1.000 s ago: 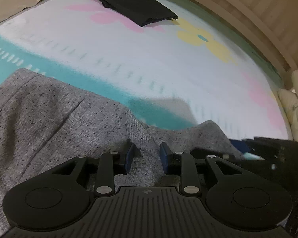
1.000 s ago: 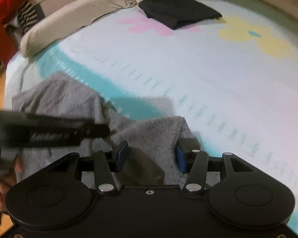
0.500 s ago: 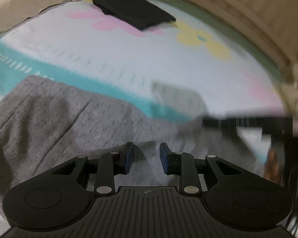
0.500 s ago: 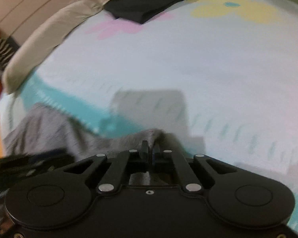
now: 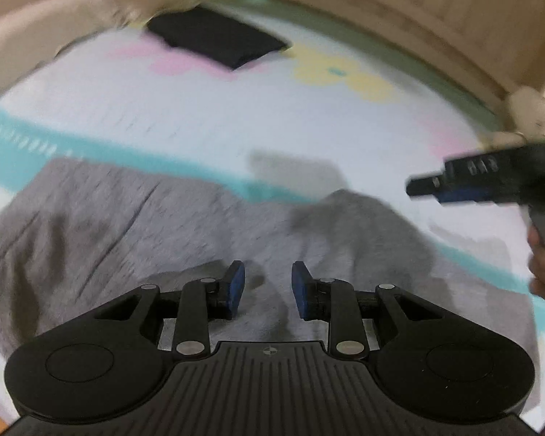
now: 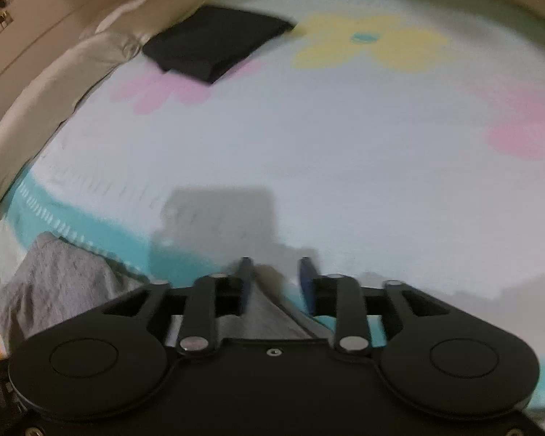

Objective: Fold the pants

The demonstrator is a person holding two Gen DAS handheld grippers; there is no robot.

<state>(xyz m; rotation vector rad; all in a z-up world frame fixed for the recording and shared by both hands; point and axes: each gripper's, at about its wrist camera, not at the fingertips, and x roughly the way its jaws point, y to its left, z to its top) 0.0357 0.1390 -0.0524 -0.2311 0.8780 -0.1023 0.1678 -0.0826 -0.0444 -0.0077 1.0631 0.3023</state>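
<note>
Grey pants lie spread and wrinkled across the near part of a bed sheet. My left gripper hovers over their middle, its blue pads apart, with cloth below the gap and nothing pinched. My right gripper is opening; a pointed tip of the grey pants stands between its pads, which do not press on it. More of the pants bunches at the lower left of the right wrist view. In the left wrist view the right gripper hangs above the pants' right corner, a hand behind it.
A folded black garment lies at the far side of the white sheet, which has pink and yellow flowers and a teal stripe. A beige pillow runs along the left edge. A wooden bed frame curves behind.
The right gripper closed on a corner of the pants, lifted it, and now its pads stand apart again. Both grippers rose and moved forward. The left pads kept the same gap.
</note>
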